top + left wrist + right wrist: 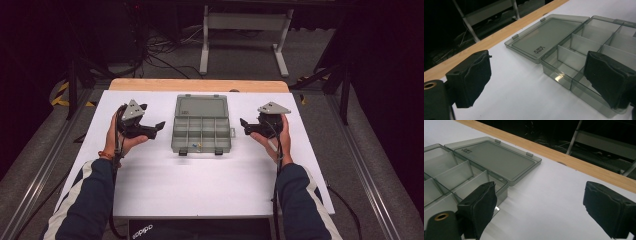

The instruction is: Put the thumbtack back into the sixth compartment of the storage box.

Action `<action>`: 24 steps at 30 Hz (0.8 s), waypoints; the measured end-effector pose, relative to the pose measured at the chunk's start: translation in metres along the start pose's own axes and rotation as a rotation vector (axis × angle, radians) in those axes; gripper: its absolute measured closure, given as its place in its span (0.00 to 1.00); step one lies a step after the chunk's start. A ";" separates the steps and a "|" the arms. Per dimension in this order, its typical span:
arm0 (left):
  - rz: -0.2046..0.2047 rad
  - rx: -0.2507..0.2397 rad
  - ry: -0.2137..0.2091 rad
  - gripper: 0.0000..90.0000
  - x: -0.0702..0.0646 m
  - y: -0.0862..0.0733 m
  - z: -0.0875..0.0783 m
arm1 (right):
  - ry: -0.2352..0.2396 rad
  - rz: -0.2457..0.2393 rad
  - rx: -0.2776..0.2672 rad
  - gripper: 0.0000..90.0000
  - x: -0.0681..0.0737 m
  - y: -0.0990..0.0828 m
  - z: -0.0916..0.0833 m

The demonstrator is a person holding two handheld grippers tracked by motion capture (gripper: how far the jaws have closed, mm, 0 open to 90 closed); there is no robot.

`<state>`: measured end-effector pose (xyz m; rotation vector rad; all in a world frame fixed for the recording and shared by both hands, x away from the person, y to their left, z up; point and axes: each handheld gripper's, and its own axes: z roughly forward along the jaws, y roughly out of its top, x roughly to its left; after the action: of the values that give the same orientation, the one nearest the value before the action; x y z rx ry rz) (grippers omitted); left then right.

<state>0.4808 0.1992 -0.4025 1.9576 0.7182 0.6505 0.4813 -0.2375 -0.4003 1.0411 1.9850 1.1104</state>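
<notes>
1. We are looking at a grey see-through parts box (201,125) lying in the middle of the high view on the white table (200,185). Its lid (201,106) is already folded flat toward the top of the frame, so the opening seems done.

2. We are holding the left claw (159,125) just left of the box, apart from it. In the left gripper view its two black pads (471,77) are standing wide with only bare table between them, so this claw is released and carrying nothing.

3. We are holding the right claw (243,123) just right of the box, also apart from it. In the right gripper view its pads (480,206) are spread far apart over bare table, so it too is released and empty.

4. We are seeing the compartments (584,43) mostly bare. In the high view a few tiny coloured bits (196,146) are lying in the row nearest the bottom of the frame; we cannot tell what they are.

5. We are judging that the work is either at its start or near its finish: nothing is being gripped. What is left is probably filling or emptying the compartments, or swinging the lid back down.
</notes>
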 end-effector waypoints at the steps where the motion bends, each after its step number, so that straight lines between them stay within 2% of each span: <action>1: 0.001 0.007 0.002 0.10 0.001 0.001 0.002 | -0.001 0.003 0.003 0.14 -0.001 0.001 0.001; 6: -0.009 0.011 0.011 0.10 0.006 0.006 0.006 | 0.000 0.019 0.000 0.17 -0.005 0.004 0.005; 14: -0.016 0.042 0.035 0.12 0.016 0.012 0.016 | 0.004 -0.012 0.019 0.29 -0.002 0.005 0.017; 17: -0.009 0.064 0.043 0.14 0.019 0.015 0.021 | 0.011 0.006 0.040 0.31 -0.005 0.011 0.023; 18: -0.009 0.074 0.050 0.15 0.021 0.017 0.023 | 0.011 0.006 0.031 0.37 -0.006 0.015 0.023; 21: -0.012 0.075 0.067 0.18 0.023 0.020 0.024 | 0.015 0.002 0.039 0.40 -0.007 0.022 0.025; 22: -0.011 0.075 0.092 0.18 0.026 0.022 0.025 | 0.017 -0.001 0.038 0.44 -0.007 0.023 0.026; 23: -0.023 0.081 0.098 0.28 0.027 0.024 0.027 | 0.017 -0.019 0.038 0.52 -0.007 0.027 0.027; 24: -0.023 0.095 0.115 0.33 0.029 0.026 0.028 | 0.024 -0.016 0.043 0.53 -0.008 0.028 0.028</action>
<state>0.5260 0.1923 -0.3871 2.0074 0.8550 0.7312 0.5170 -0.2237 -0.3868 1.0368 2.0405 1.0812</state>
